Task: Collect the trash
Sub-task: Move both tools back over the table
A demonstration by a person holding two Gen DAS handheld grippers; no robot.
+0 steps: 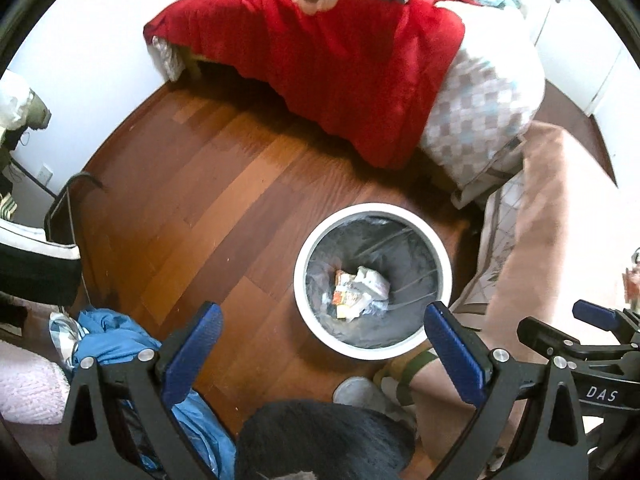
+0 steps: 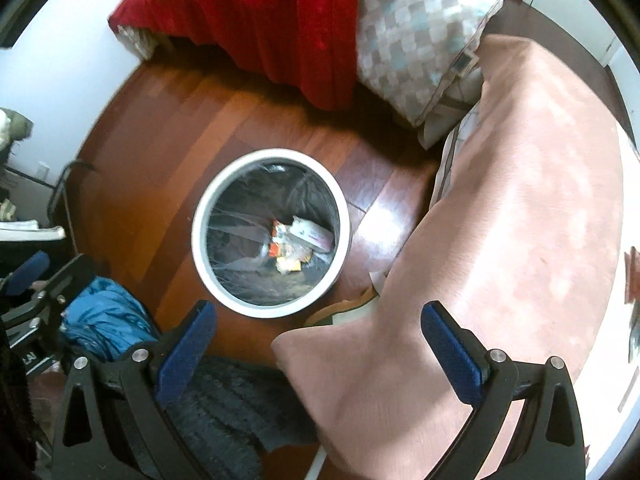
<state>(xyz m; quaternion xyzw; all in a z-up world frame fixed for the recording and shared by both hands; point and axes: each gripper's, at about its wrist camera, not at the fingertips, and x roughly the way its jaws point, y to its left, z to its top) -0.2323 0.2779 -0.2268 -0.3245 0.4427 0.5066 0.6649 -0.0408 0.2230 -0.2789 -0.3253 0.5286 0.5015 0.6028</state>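
Note:
A round white trash bin (image 1: pixel 438 248) (image 2: pixel 200 216) with a dark liner stands on the wooden floor. Crumpled wrappers and paper trash (image 1: pixel 360 292) (image 2: pixel 300 242) lie at its bottom. My left gripper (image 1: pixel 322 320) hangs high over the floor, open, with the bin seen between its blue pads and nothing held. My right gripper (image 2: pixel 318 320) (image 1: pixel 592 314) is also open and empty, above the bin's near rim and a pink cover. In the right wrist view, the left gripper (image 2: pixel 28 276) shows at the left edge.
A bed with a red blanket (image 1: pixel 328 60) (image 2: pixel 260 20) and a checked quilt (image 1: pixel 480 112) (image 2: pixel 412 28) fills the back. A pink-covered surface (image 2: pixel 500 200) (image 1: pixel 548 208) lies at right. Blue clothing (image 1: pixel 112 340) (image 2: pixel 104 324) sits on the floor at left. A person's dark hair (image 1: pixel 320 440) is below.

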